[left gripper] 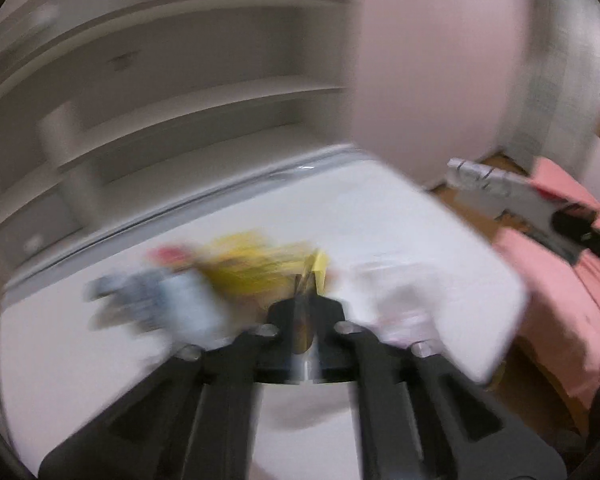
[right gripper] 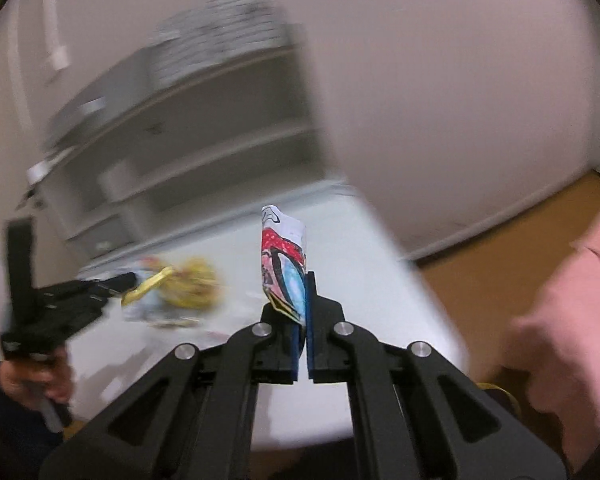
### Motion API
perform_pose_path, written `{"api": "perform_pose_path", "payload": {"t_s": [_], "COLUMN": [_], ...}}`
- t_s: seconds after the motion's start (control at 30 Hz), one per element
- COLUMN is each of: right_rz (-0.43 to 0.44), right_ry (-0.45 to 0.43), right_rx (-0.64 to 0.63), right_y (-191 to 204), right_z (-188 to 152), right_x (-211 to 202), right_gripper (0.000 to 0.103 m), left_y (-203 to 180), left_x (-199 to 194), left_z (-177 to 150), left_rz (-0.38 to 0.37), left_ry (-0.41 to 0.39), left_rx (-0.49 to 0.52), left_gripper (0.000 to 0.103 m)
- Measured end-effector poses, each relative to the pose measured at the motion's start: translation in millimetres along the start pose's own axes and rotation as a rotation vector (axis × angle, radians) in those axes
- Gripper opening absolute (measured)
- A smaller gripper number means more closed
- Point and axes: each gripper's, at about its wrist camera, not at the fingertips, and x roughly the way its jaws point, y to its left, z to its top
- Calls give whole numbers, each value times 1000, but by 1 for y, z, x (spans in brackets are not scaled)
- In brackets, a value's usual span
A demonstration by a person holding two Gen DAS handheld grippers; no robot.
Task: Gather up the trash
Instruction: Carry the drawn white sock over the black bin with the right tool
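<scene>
**A:** Biggest risk? The right gripper (right gripper: 302,300) has that folded red-and-blue wrapper (right gripper: 285,258) pinched only by its bottom edge, most of it sticking up past the tips. Everything's motion-blurred, so I'd guess a quick swing could flick it out.

**B:** And the left gripper (left gripper: 309,292)?

**A:** Jaws nearly together on a yellow wrapper (left gripper: 318,266), lower center of frame. More trash (left gripper: 168,296) sits just left on the white table (left gripper: 400,216).

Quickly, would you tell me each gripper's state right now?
Left gripper: shut on a crinkled yellow wrapper.
Right gripper: shut on a colourful printed wrapper.
</scene>
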Motion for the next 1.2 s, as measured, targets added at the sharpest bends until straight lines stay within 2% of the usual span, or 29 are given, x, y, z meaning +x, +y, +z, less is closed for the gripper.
{"api": "perform_pose_path", "payload": {"t_s": [0.1, 0.2, 0.3, 0.5, 0.63, 0.8, 0.97, 1.2], "right_rz": [-123, -230, -287, -348, -364, -369, -363, -350], "right_ry": [3, 25, 73, 210, 292, 378, 425, 457], "right_rx": [94, 206, 323, 457, 506, 537, 571, 613], "right_y": [-64, -131, -190, -261, -286, -305, -318, -326], "right_z": [-16, -41, -77, -132, -163, -195, -212, -222], "right_x": [-17, -32, -35, -12, 14, 41, 55, 63], "right_gripper": [3, 3, 3, 3, 3, 3, 3, 3], "left_y": [-62, -141, -186, -247, -283, -316, -326, -321], "left_x": [13, 37, 64, 92, 120, 146, 157, 153], "left_z": [9, 11, 9, -8, -29, -47, -53, -41], "left_rz": [-95, -202, -268, -337, -384, -408, -423, -444], "left_ry": [-5, 15, 74, 134, 203, 264, 294, 274], "left_rx": [96, 210, 228, 325, 359, 394, 405, 420], "left_gripper": [0, 0, 0, 0, 0, 0, 0, 0]}}
